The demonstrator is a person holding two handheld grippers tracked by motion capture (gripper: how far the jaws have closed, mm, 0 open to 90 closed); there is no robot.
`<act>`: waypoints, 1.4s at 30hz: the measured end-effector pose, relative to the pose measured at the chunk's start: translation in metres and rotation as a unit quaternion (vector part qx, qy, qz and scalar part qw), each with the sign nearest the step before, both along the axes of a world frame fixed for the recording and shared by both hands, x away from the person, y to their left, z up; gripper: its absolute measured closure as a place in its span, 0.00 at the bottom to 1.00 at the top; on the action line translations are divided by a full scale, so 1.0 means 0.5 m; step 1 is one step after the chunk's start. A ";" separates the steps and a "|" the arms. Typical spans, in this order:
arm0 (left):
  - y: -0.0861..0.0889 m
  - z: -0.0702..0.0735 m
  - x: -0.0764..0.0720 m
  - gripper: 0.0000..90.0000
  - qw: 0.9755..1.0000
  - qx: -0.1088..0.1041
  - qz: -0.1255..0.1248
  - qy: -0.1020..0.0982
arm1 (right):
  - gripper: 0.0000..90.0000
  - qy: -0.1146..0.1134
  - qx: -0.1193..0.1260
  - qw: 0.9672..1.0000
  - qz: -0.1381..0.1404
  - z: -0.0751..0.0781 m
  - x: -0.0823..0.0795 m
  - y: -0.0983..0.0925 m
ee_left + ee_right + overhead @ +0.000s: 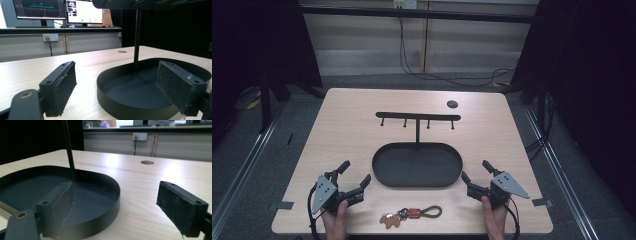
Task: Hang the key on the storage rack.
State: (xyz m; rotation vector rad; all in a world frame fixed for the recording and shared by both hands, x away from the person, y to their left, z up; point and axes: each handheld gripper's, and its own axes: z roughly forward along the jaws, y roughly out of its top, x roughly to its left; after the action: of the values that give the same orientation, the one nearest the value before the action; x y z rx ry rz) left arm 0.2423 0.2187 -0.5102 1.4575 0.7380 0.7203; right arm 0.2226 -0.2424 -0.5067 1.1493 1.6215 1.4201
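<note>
The bunch of keys on an olive-green cord loop with an orange clip and a small tan fob [410, 214] lies at the near edge of the pale wooden worktop [342, 130], between the two tools: to the right of the left hand-held gripper [356, 173] and to the left of the right hand-held gripper [474, 172], apart from both. Both hand-held grippers stand with their jaws spread wide and hold nothing; each hovers low beside the black oval metal tray with a rail of hooks on an upright post [417, 164], the left one just off its near-left rim, the right one just off its near-right rim. The work in hand appears to be picking up the key bunch, probably for one of the hooks above the tray. To do it well, the nearer gripper should turn back toward the person, come down over the cord loop rather than the loose keys, and close across the cord where it lies flat, since the loop gives a firm hold and leaves an opening free for a hook. A grab at the fob would likely let the keys swing.
</note>
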 end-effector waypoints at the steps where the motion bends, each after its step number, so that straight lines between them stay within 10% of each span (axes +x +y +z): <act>1: 0.000 0.000 0.000 0.18 1.000 0.000 0.000 0.001 | 0.15 0.007 0.000 1.000 -0.002 0.001 0.002 0.001; 5: 0.000 0.000 0.000 0.18 1.000 0.000 0.000 0.000 | 0.19 0.061 -0.025 0.997 0.027 0.006 0.008 0.014; 15: 0.000 0.000 0.000 0.18 1.000 0.000 0.000 0.000 | 0.18 0.116 -0.048 0.990 0.065 0.006 -0.001 0.046; 25: 0.000 0.000 0.000 0.18 1.000 0.000 -0.001 0.000 | 0.31 0.147 -0.051 0.976 0.152 0.017 -0.007 0.065; 33: 0.000 0.000 0.000 0.18 1.000 0.000 0.000 0.000 | 0.28 0.151 -0.053 0.973 0.169 0.025 -0.006 0.094; 42: -0.001 0.000 -0.001 0.18 1.000 -0.003 0.000 0.002 | 0.45 0.185 -0.065 0.952 0.234 0.043 0.007 0.120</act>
State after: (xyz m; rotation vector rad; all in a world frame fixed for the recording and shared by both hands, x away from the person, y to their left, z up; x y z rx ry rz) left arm 0.2420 0.2182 -0.5103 1.4550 0.7417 0.7146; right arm 0.2259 -0.1823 -0.4854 1.0392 2.3364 1.4034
